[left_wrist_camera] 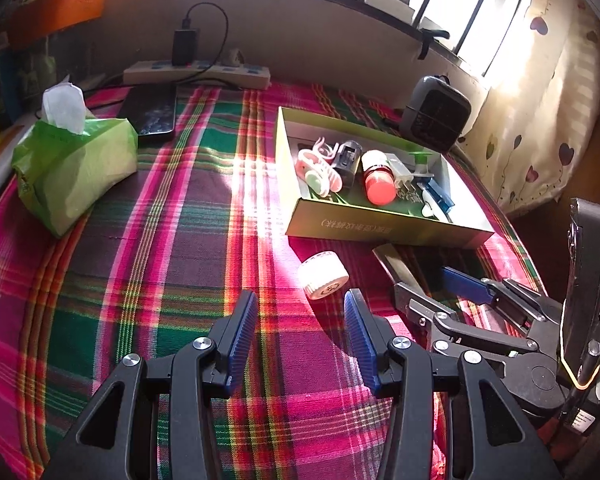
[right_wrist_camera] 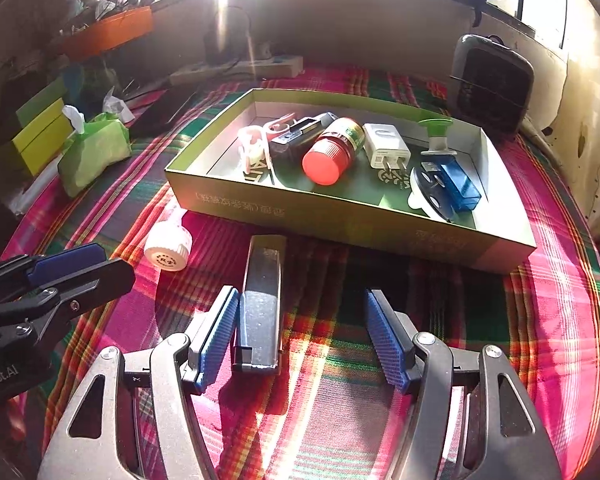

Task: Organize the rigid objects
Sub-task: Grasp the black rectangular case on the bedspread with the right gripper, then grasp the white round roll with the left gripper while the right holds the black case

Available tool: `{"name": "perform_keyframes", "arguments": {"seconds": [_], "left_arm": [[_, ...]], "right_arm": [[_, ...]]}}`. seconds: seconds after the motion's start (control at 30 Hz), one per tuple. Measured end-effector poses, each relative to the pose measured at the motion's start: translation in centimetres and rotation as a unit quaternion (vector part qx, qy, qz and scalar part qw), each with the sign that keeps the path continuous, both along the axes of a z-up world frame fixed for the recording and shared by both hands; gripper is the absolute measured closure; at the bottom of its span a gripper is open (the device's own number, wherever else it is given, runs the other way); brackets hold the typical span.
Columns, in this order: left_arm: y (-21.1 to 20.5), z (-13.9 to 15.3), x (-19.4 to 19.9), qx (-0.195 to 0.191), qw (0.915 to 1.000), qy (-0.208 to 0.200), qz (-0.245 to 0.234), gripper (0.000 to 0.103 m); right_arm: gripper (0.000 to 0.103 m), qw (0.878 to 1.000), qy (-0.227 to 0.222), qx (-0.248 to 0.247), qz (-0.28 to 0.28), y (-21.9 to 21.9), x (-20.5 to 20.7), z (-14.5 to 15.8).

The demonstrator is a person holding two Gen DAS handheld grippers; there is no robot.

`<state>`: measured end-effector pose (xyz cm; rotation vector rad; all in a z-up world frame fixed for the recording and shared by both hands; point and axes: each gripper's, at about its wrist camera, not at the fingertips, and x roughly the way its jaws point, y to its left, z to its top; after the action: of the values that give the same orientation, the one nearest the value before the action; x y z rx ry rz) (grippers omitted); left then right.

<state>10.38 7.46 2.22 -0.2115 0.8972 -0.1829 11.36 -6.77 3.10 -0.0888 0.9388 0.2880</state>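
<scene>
Your right gripper [right_wrist_camera: 300, 336] is sitting with jaws apart around the stapler [right_wrist_camera: 260, 304] on the plaid desk [right_wrist_camera: 540, 320], only the left pad beside it. Your left gripper [left_wrist_camera: 300, 320] is hovering open, empty, near the white bottle [left_wrist_camera: 323, 275]. Box [right_wrist_camera: 340, 224] is lying just behind.

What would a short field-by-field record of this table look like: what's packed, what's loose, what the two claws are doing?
Surface: plaid cloth
Container: green box
Already in box: red-capped bottle, white charger, blue gadget, others
Loose: white bottle, dark stapler-like bar
Left gripper: open, nothing between, near white bottle
Right gripper: open, bar between, beside one finger
</scene>
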Motion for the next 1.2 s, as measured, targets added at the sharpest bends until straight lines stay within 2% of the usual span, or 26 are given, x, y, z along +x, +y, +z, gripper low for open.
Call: {"name": "perform_keyframes", "arguments": {"seconds": [0.23,0.37,0.63,1.03,1.2], "left_arm": [[-1.0,-0.2,1.1,0.011,0.9999,0.003,-0.006,0.059],[-1.7,-0.3,1.8,0.023,0.9996,0.006,-0.012,0.059],[-2.5,-0.9,2.9,0.041,0.9989,0.015,-0.016,0.059],[-3.3,-1.0,3.4,0.070,0.9975,0.005,-0.008,0.059],[-3.2,-1.0,3.3,0.076,0.9971,0.004,-0.001,0.071]], "right_arm": [[0.064,1.000,-0.002,0.009,0.003,-0.9,0.2,0.1],[0.079,1.000,-0.001,0.013,0.006,-1.6,0.4,0.1],[0.079,0.999,0.002,0.024,0.022,-2.6,-0.2,0.2],[0.079,0.999,0.004,0.035,0.025,-3.0,-0.3,0.2],[0.079,0.999,0.004,0.037,0.024,-3.0,-0.4,0.2]]}}
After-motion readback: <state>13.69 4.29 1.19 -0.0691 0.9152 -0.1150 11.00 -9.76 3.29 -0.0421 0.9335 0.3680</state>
